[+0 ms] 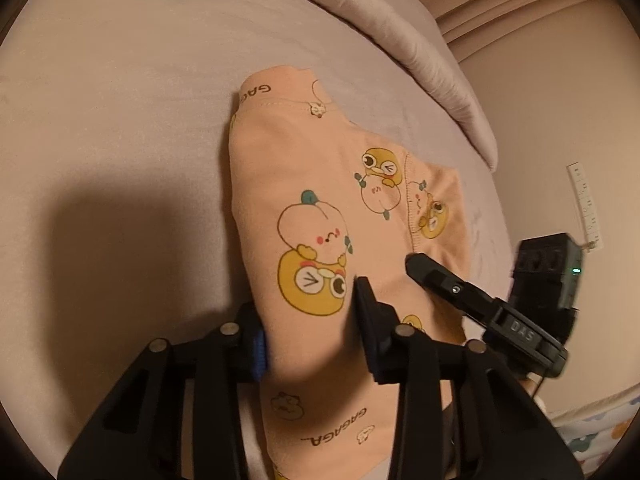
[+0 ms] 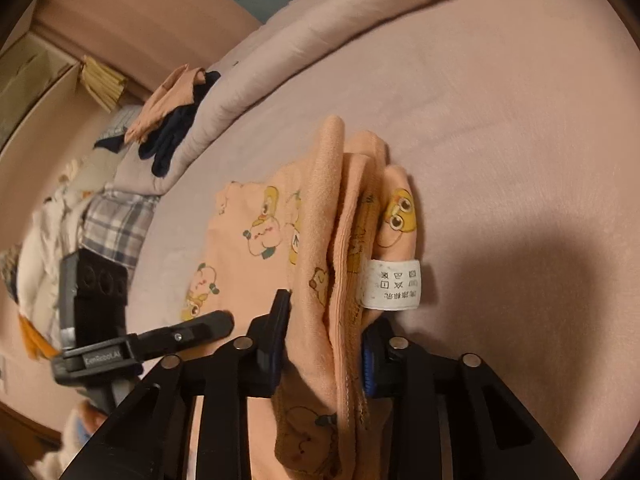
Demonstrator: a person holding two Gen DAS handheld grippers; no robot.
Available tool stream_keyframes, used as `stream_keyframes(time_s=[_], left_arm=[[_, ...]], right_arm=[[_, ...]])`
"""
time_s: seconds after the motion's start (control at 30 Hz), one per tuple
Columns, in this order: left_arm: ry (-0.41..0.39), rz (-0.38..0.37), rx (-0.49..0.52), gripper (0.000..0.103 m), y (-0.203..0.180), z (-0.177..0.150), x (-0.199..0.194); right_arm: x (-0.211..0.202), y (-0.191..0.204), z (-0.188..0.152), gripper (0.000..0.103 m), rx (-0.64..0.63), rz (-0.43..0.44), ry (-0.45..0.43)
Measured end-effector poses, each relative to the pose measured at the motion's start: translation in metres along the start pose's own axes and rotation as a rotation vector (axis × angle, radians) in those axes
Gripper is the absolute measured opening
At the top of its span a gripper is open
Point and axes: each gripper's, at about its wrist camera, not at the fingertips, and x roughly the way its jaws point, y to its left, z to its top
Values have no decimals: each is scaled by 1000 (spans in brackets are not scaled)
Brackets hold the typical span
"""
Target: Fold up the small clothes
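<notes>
A small peach garment (image 1: 320, 208) printed with yellow cartoon ducks lies on a pale pink bed sheet (image 1: 120, 100). My left gripper (image 1: 312, 320) is shut on its near part, fabric bunched between the fingers. The right gripper (image 1: 460, 292) shows at the right of this view, touching the cloth's right edge. In the right wrist view my right gripper (image 2: 324, 344) is shut on a bunched fold of the same garment (image 2: 348, 208), with a white care label (image 2: 394, 284) sticking out. The left gripper (image 2: 192, 330) shows at the left there.
A rolled pink duvet (image 1: 420, 40) borders the sheet. A pile of other clothes (image 2: 172, 120), peach and navy, lies on the duvet (image 2: 320, 28) in the right wrist view. Plaid and white cloth (image 2: 112, 220) lies beyond the bed edge.
</notes>
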Motion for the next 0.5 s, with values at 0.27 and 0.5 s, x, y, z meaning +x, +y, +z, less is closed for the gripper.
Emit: stream_keyframes(time_s=[0.27,0.5], left_arm=[[-43,72,43,25,-20,-11,-16],[-67,97,81,24,-33,-21,-34]], right_arm=[[-16,35,-5,27,-125,-48,-68],[-24,61,-17,27,-191,-60,-85]])
